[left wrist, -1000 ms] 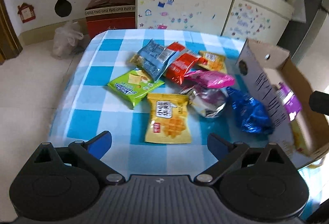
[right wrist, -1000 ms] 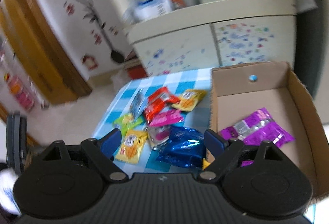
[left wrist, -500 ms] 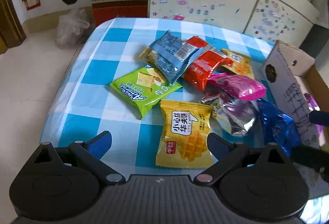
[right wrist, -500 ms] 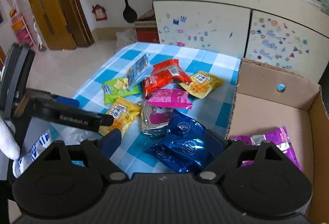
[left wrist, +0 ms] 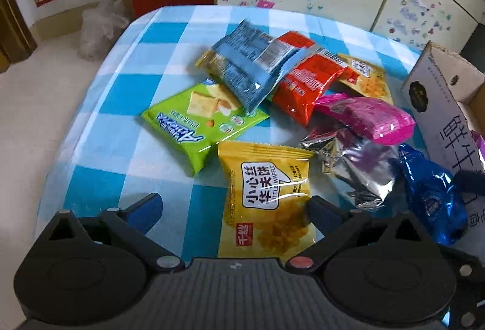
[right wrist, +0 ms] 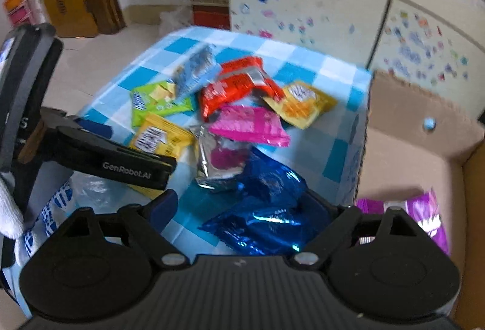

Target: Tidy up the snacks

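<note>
One blue packet point(right wrist: 266, 208) between right hand-held gripper point(right wrist: 242, 208)

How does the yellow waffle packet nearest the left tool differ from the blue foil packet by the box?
The yellow waffle packet lies flat and smooth; the blue foil packet is crumpled and puffed. The yellow one is matte with a printed white label; the blue one is shiny, its print unreadable. Both rest on the checked tablecloth, outside the cardboard box.

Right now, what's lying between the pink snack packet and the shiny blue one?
A crumpled silver foil packet lies between the pink packet and the shiny blue packet, touching or overlapping both. The left wrist view shows it best; the right wrist view agrees.
</note>
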### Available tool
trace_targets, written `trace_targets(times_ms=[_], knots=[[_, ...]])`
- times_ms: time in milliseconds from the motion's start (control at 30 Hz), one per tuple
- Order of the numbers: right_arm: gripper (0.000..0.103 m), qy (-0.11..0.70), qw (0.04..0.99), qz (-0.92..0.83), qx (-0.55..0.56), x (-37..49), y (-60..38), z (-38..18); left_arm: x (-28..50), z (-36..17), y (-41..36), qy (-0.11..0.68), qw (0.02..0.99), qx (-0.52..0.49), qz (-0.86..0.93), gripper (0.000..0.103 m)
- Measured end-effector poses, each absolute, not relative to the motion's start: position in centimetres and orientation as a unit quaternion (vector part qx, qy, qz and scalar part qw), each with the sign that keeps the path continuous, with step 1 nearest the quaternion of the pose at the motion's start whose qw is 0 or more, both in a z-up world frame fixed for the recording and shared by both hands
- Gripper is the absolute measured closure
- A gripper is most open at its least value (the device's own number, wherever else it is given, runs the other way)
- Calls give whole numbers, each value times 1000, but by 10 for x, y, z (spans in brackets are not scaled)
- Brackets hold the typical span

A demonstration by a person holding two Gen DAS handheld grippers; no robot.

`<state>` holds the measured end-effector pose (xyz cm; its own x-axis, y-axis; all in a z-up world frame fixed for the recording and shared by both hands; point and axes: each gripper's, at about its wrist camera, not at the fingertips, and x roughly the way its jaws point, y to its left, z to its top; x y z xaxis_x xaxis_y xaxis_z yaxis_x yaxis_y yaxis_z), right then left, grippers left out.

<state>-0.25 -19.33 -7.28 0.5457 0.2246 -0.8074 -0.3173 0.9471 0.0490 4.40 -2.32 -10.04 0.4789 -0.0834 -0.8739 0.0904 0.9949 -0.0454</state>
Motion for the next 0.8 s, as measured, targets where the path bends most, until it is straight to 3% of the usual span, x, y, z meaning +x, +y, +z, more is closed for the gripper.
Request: trace_targets(times_ms=[500,800], knots=[[14,484,835,262,3,-15,-176,-70,40,-98,21,537,843,-7,-11,0],[11,484,856,178,-41,-11,-175,-73,43,-84,15,498,865,-44,-40,0]])
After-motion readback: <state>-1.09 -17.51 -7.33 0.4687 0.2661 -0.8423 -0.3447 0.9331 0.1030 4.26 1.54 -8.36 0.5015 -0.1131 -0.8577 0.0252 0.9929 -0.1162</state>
